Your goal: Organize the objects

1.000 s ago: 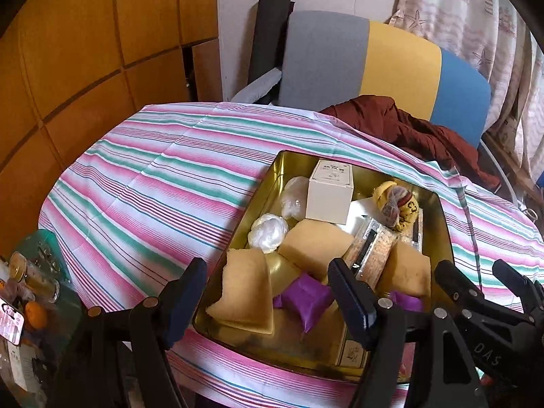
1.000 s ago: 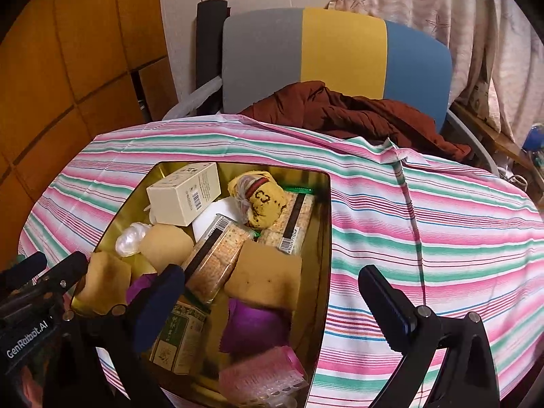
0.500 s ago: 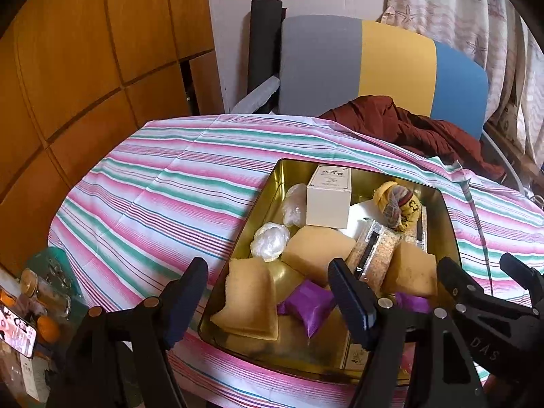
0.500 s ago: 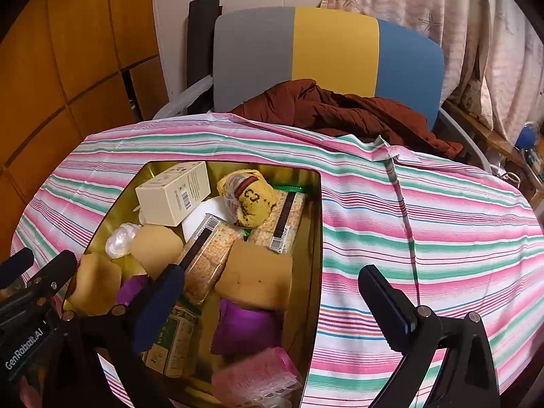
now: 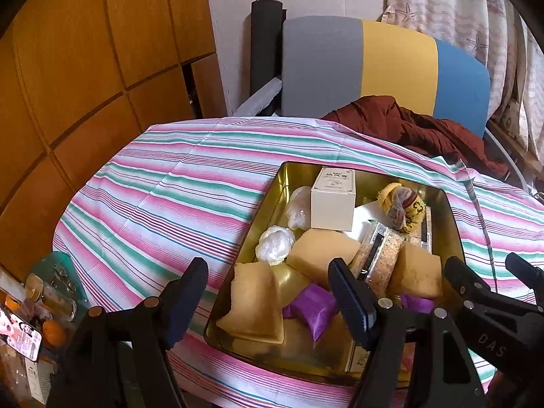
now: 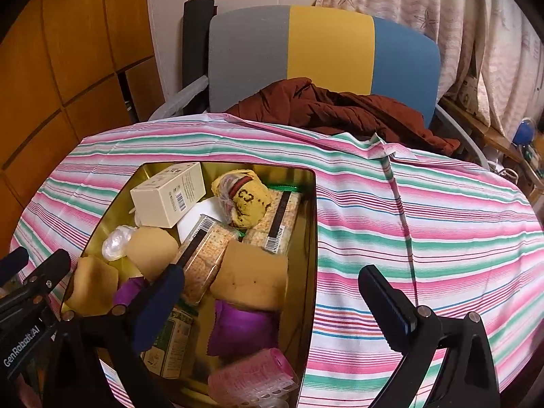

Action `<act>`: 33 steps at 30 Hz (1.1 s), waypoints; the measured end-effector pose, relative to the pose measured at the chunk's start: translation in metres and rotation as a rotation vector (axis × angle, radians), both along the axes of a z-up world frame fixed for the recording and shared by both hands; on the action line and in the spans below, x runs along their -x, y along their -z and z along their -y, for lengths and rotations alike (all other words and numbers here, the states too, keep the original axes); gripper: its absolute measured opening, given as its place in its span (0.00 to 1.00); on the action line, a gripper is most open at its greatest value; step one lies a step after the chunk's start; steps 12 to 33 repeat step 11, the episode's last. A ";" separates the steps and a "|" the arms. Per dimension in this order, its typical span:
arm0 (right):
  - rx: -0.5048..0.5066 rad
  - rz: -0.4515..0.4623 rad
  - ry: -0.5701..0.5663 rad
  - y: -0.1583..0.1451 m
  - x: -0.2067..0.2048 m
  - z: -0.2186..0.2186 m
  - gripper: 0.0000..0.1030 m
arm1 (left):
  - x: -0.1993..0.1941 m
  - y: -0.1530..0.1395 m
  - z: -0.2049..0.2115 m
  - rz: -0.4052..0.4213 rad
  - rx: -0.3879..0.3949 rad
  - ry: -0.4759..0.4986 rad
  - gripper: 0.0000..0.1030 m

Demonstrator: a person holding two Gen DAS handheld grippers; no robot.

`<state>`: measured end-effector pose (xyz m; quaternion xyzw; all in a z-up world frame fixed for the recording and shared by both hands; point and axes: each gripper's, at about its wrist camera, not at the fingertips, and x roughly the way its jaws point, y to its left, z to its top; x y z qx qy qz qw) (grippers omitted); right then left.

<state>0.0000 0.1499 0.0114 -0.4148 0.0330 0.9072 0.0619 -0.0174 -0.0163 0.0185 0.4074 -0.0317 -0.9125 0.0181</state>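
A gold tin (image 5: 272,200) (image 6: 307,238) sits on the striped tablecloth, filled with several items: a cream box (image 5: 332,200) (image 6: 168,194), tan sponges (image 5: 253,301) (image 6: 251,278), purple packets (image 5: 314,307) (image 6: 241,326), a yellow knitted pouch (image 5: 404,205) (image 6: 244,200), cracker packs (image 5: 379,260) (image 6: 204,255), white wads (image 5: 274,250) and a pink roller (image 6: 253,374). My left gripper (image 5: 268,297) hovers open over the tin's near left corner, nothing between its fingers. My right gripper (image 6: 272,301) hovers open above the tin's near right side, also empty.
A grey, yellow and blue chair back (image 5: 380,68) (image 6: 323,57) stands behind the table with a rust-brown garment (image 5: 418,129) (image 6: 340,108) draped on it. Jars and oranges (image 5: 44,306) lie low at the left. Wooden panels (image 5: 85,51) line the left wall; curtains hang at the right.
Both views have tilted up slightly, so the tin sits a little lower in frame. Neither gripper's jaws have changed, and nothing in the tin has moved.
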 end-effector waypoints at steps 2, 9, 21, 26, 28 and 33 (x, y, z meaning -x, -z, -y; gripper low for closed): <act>-0.001 -0.002 -0.001 0.000 0.000 0.000 1.00 | 0.000 0.000 0.000 0.001 -0.003 0.001 0.72; -0.004 0.003 -0.009 0.001 0.000 0.002 1.00 | -0.004 -0.001 -0.003 -0.026 0.007 0.005 0.71; 0.001 0.004 -0.009 0.001 0.000 0.002 1.00 | -0.004 -0.001 -0.005 -0.026 0.014 0.009 0.71; 0.001 0.004 -0.009 0.001 0.000 0.002 1.00 | -0.004 -0.001 -0.005 -0.026 0.014 0.009 0.71; 0.001 0.004 -0.009 0.001 0.000 0.002 1.00 | -0.004 -0.001 -0.005 -0.026 0.014 0.009 0.71; 0.001 0.004 -0.009 0.001 0.000 0.002 1.00 | -0.004 -0.001 -0.005 -0.026 0.014 0.009 0.71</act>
